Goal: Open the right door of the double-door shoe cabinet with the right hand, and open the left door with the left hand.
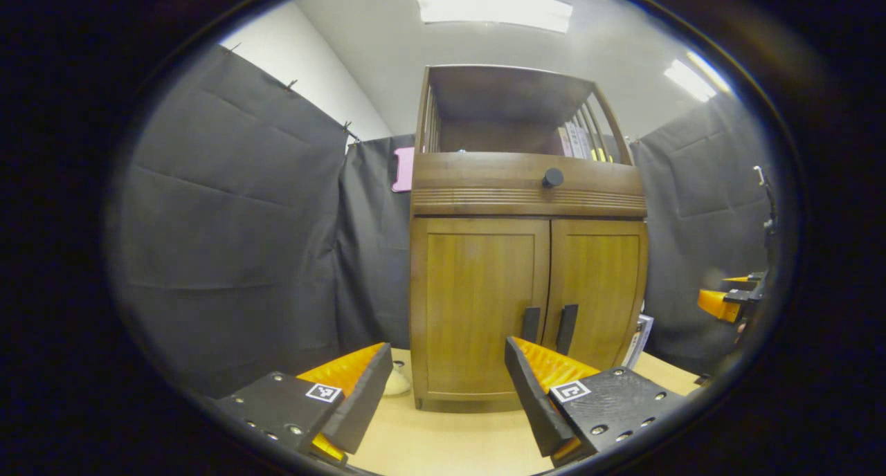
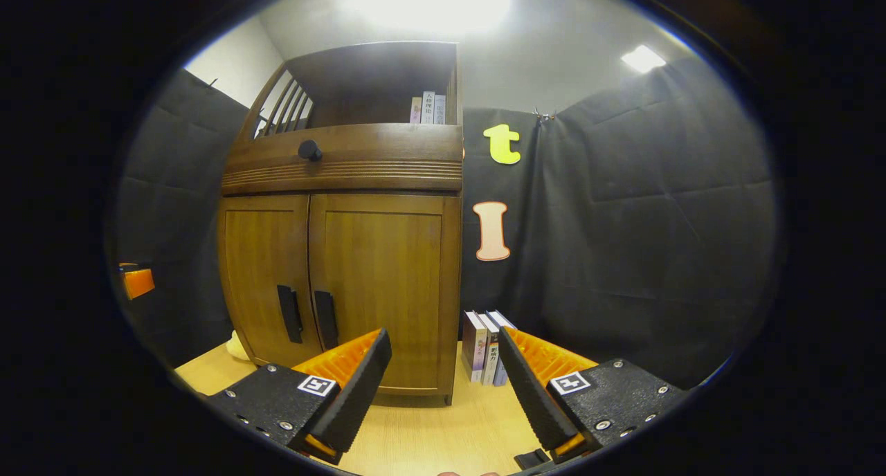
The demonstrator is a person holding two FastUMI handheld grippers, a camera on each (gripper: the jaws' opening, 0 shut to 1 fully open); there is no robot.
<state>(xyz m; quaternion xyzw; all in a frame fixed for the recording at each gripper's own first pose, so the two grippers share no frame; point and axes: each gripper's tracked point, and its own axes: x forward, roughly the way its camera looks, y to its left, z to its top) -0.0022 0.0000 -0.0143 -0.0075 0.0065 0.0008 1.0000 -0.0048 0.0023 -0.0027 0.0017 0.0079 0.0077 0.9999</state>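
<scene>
Both doors were shut; my right claw and left claw hung apart, well short of the cabinet. For a clean pull, I judged the right claw should square up on the right door's handle, low centre-left of the right gripper view.

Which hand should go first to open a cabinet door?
Probably the right. Both doors are shut, and the right hand-held gripper is open, facing the right door with its handle close ahead. The left is similarly placed.
</scene>
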